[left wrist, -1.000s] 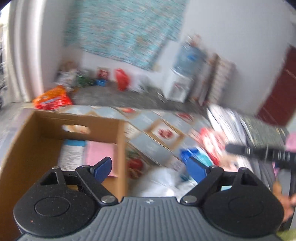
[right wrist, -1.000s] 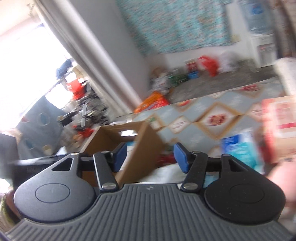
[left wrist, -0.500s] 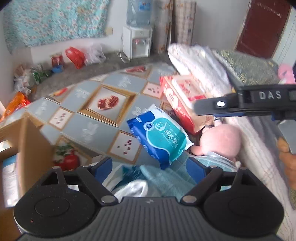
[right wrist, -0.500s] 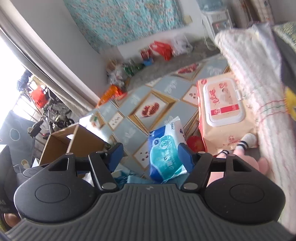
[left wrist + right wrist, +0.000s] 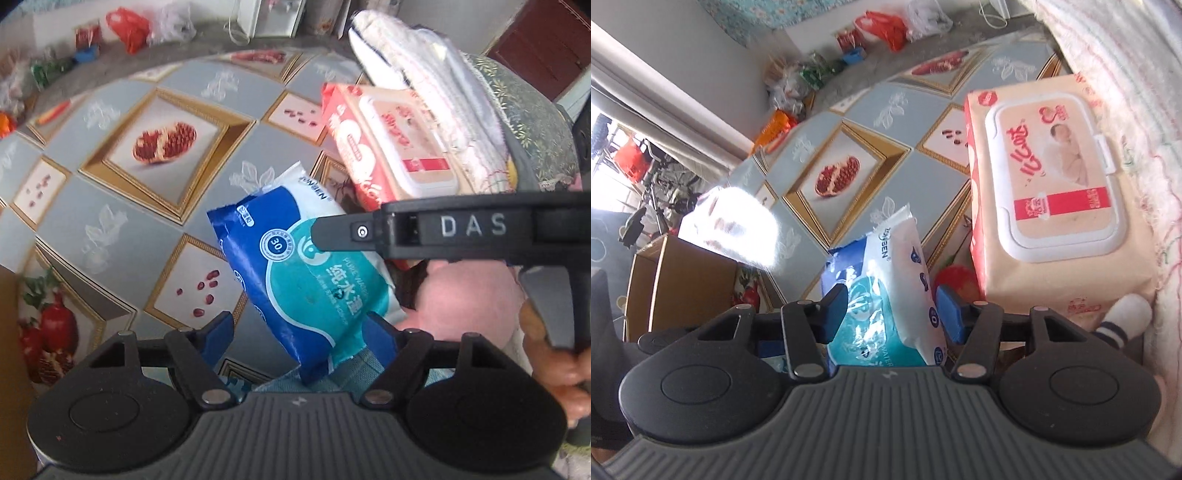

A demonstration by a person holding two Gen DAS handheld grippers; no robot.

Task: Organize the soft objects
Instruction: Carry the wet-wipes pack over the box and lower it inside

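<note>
The blue-and-teal soft plastic wipes packet (image 5: 886, 295) is lying on the pomegranate-patterned floor mat (image 5: 849, 140), at seven o'clock from the peach lidded wipes pack (image 5: 1052, 192), while the right gripper (image 5: 892, 308) is closing around it, pads not yet pressing, and the left gripper (image 5: 301, 332) is also closing, ungripped, over its lower end.
</note>
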